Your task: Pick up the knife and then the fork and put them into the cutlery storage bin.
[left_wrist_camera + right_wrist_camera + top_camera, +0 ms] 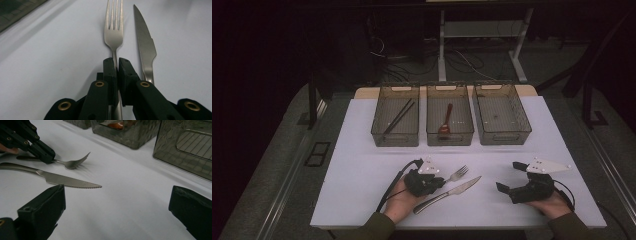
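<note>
Left gripper (117, 65) pinching fork (113, 30), right gripper (117, 215) spread, white table (362, 165), dark room.

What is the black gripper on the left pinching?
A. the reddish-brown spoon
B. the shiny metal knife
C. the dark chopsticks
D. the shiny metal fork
D. In the left gripper view, the black left gripper has its jaws closed on the handle of the shiny metal fork, while the metal knife lies loose beside it.
</note>
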A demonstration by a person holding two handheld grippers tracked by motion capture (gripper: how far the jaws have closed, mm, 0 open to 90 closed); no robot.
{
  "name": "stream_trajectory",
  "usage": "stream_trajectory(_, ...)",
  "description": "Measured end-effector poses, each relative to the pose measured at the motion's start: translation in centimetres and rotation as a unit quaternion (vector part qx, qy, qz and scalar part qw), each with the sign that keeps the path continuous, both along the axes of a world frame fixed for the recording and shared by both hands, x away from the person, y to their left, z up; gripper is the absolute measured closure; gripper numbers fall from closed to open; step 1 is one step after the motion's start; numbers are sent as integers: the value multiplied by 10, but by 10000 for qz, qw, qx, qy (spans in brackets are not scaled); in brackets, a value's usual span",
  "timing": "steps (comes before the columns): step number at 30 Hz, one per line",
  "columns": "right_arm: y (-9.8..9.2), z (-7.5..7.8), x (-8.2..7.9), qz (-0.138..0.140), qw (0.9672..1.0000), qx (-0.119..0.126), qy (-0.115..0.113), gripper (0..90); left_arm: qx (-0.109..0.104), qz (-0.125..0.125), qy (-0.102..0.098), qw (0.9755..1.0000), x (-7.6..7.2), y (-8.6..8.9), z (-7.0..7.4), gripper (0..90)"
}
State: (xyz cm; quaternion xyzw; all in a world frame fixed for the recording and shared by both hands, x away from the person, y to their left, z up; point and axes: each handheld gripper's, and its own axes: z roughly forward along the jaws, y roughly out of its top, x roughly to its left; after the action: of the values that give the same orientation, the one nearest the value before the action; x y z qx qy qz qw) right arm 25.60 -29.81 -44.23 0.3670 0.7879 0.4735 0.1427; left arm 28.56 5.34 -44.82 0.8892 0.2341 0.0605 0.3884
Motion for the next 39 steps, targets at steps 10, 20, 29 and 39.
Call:
stream_trajectory(10,0,8,2,-63,9996,228,184,51,-352,-93,-105,9993,-2,5,20,842)
stream_trajectory(20,23,35,17,229,9922,1138,446,260,-548,-128,-263,9981,-4,3,35,842)
stream_trajectory(29,54,35,40,420,9864,1388,773,394,-694,-28,-413,9967,1,-4,44,842)
stream_trajectory(39,72,29,57,493,9763,1679,1275,632,-680,11,-609,9958,1,-12,46,842)
